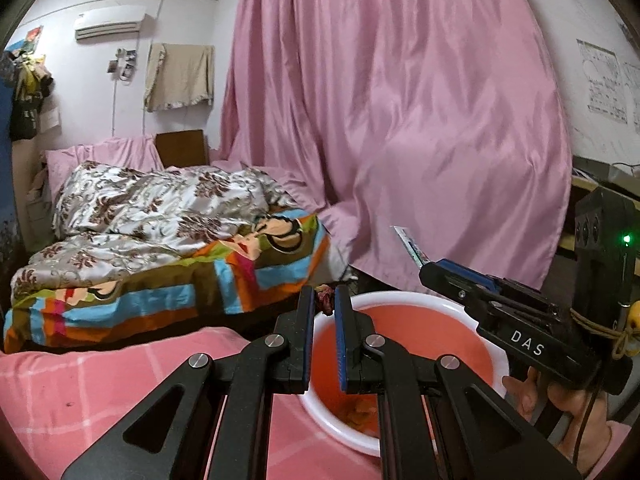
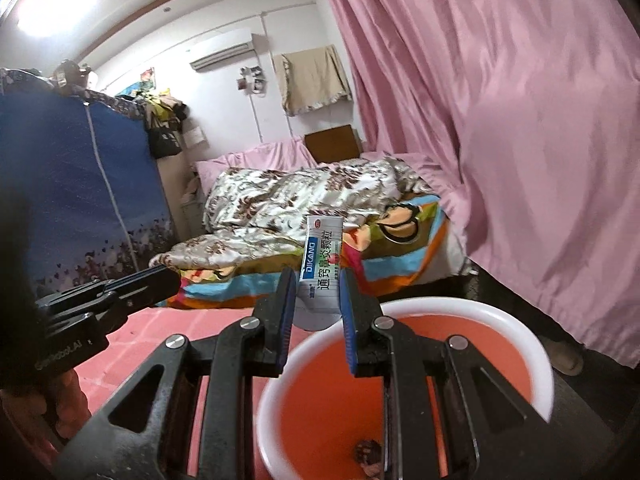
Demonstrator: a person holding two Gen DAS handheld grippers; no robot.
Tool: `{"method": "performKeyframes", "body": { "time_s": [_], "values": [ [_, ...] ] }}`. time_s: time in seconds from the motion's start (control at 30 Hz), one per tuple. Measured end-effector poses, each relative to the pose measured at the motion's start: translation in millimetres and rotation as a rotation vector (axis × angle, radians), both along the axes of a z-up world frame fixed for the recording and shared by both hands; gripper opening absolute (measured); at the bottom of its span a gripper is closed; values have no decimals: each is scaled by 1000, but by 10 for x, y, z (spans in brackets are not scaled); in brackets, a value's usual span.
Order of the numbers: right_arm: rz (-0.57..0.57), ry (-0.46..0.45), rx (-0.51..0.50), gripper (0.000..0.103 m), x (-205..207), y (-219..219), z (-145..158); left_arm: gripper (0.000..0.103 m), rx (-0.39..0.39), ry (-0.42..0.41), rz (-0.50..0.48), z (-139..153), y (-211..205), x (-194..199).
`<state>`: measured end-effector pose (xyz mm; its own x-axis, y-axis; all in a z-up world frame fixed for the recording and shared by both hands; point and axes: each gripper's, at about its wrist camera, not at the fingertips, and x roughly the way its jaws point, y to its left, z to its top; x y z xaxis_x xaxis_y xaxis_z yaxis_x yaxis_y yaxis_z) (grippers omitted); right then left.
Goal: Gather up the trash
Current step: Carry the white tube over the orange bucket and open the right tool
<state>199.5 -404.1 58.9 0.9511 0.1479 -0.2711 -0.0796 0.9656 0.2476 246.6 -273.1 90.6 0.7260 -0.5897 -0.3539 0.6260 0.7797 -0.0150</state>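
Left gripper (image 1: 322,305) above orange bin (image 1: 436,334)

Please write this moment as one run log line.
left gripper: holds dark scrap | right gripper: holds sachet | both near bin rim | nothing released

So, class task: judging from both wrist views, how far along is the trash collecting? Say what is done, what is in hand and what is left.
Done: some scraps already lie at the bottom of the red bin. In hand: the right gripper is shut on a medicine sachet near the bin's rim; the left gripper pinches a small dark-red scrap at the bin's far rim. Left: dropping both in. Other trash is not visible.
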Motion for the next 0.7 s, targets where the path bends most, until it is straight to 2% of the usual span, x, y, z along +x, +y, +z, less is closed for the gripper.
{"method": "performKeyframes", "body": {
  "time_s": [0.2, 0.47, 0.7],
  "values": [
    [-24, 54, 18, 29, -3, -195, -103, 8, 58, 94, 0, -184, -292, 112],
    [-53, 153, 47, 30, 44, -325, -233, 8, 64, 231, -4, -377, -389, 296],
    [-65, 183, 51, 30, 59, -375, -293, 8, 96, 323, -26, -527, -486, 397]
  ]
}}
